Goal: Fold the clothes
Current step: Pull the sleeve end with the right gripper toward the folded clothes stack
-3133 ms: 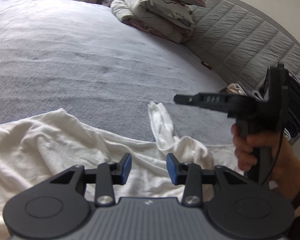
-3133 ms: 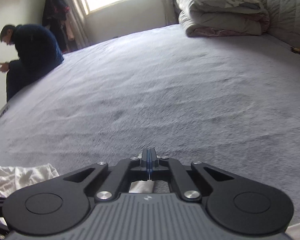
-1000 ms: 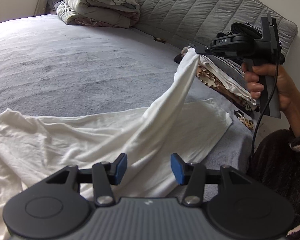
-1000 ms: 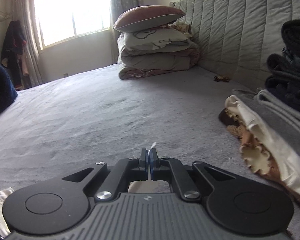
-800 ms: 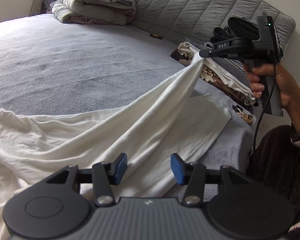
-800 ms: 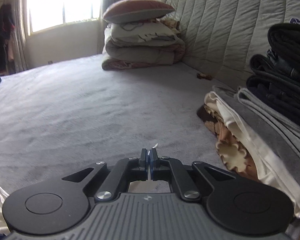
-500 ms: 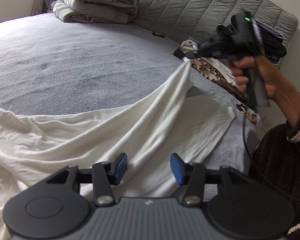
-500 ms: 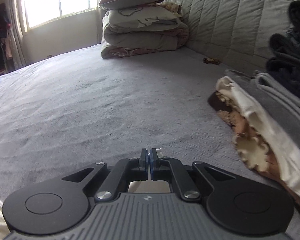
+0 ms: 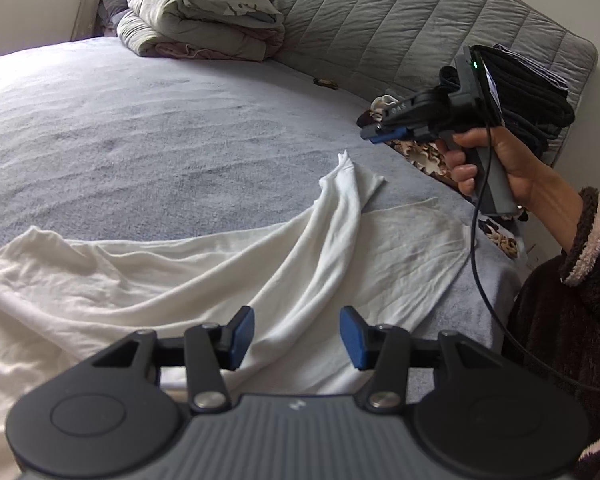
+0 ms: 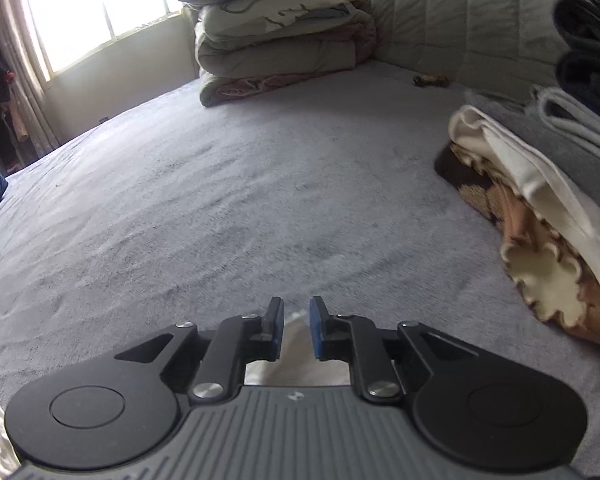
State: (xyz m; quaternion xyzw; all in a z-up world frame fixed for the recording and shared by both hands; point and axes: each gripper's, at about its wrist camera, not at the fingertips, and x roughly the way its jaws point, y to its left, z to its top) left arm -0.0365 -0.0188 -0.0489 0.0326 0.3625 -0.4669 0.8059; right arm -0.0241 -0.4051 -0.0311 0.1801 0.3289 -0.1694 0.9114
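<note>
The bed [image 9: 148,128] fills both views, its near edge cut off by the tool bodies. The white garment [image 9: 228,272] lies spread on its near side, one long strip reaching toward the stack of folded clothes [image 10: 540,208]; the left wrist view shows nearly all of it, the right wrist view only a scrap at the lower left corner and a pale blur under its own claw. The left claw [image 9: 297,338] stands apart over the cloth, gripping nothing. The right claw [image 10: 296,330] has just been opening, with nothing pinched; seen from the left, it hangs above the strip's tip.
</note>
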